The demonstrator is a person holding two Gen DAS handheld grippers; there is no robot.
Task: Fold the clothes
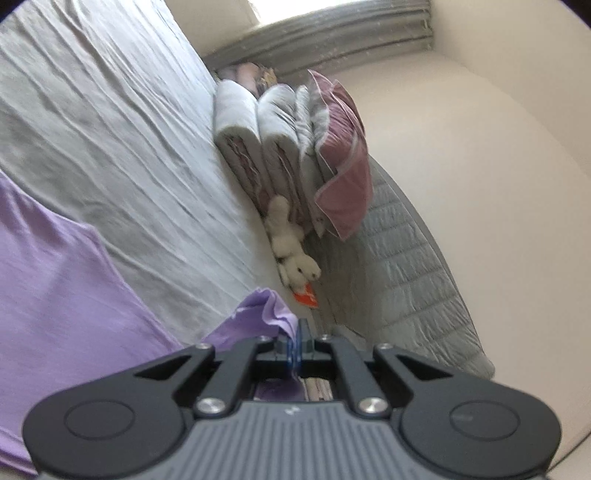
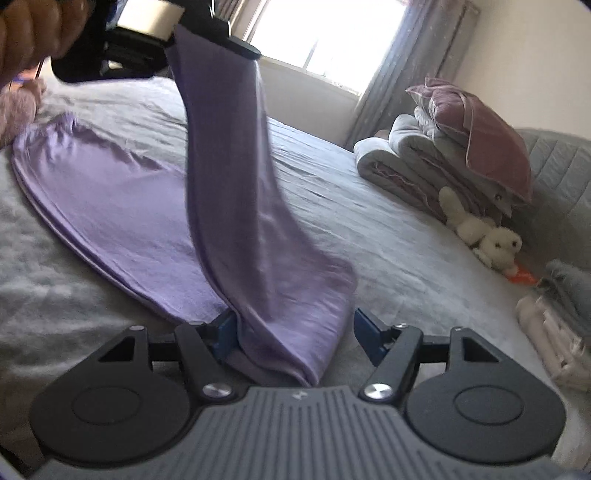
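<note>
A lilac garment lies spread on the grey bed sheet. One end of it rises in a long strip to my left gripper, held by a hand at the top left and shut on the cloth. In the left wrist view that gripper pinches a bunched lilac edge, with the rest of the garment lying lower left. My right gripper stands open low over the bed. The folded near end of the cloth lies loose between its blue pads, and its jaws are apart.
Folded grey quilts with a pink pillow on top sit against the padded headboard. A white plush toy lies beside them. Stacked folded clothes are at the right edge. A window is behind the bed.
</note>
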